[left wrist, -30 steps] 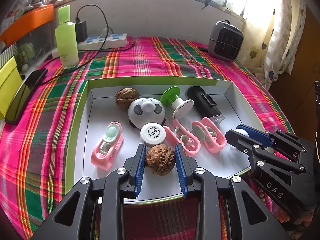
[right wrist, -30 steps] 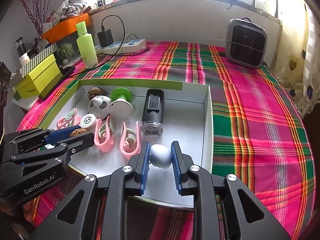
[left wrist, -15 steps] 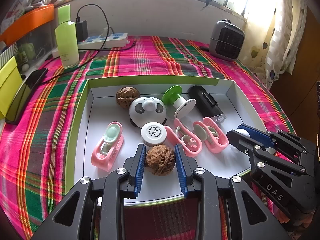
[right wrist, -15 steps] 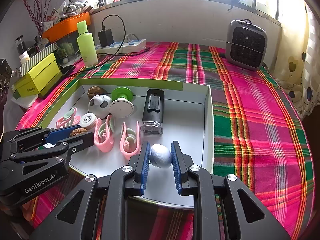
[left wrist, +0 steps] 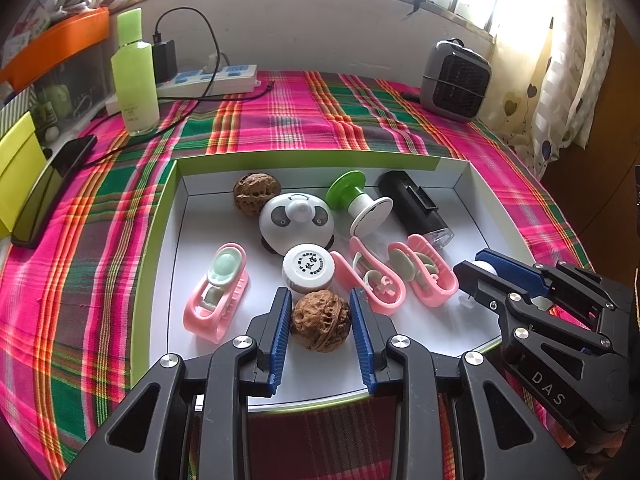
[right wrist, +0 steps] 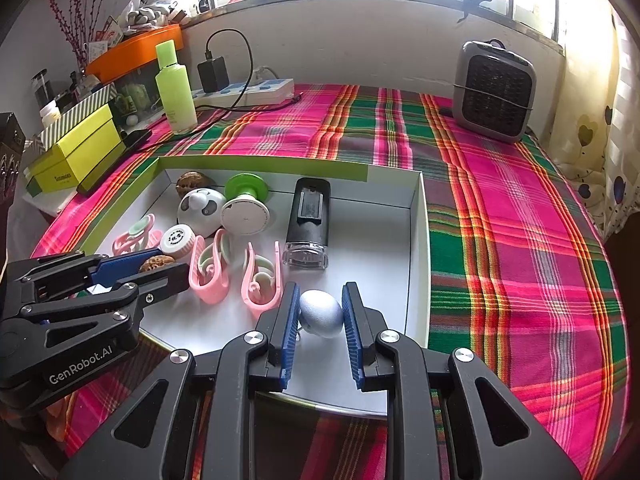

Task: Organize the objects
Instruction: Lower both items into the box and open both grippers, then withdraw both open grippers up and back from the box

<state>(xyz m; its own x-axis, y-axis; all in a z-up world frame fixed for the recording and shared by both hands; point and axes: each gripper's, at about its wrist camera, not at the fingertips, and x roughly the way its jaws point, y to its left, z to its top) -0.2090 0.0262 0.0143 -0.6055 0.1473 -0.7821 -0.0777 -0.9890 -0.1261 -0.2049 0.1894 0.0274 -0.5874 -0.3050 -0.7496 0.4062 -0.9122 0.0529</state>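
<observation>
A shallow white box with a green rim (left wrist: 160, 216) lies on the plaid cloth. In the left wrist view my left gripper (left wrist: 318, 300) is shut on a brown walnut (left wrist: 320, 326) at the box's near edge. In the right wrist view my right gripper (right wrist: 321, 292) is shut on a small silver egg (right wrist: 321, 319) near the box's right wall (right wrist: 416, 240). Inside the box are a second walnut (left wrist: 256, 192), a panda-faced dome (left wrist: 296, 220), a white round cap (left wrist: 308, 268), a green and white spool (left wrist: 360, 200), a black device (left wrist: 412, 204) and three pink clips (left wrist: 216, 296).
A green bottle (left wrist: 134, 76), a power strip (left wrist: 212, 80) with a charger, and a small grey heater (left wrist: 456, 80) stand at the back of the table. A yellow box (right wrist: 76, 156) and a dark phone (left wrist: 52, 188) lie left of the white box.
</observation>
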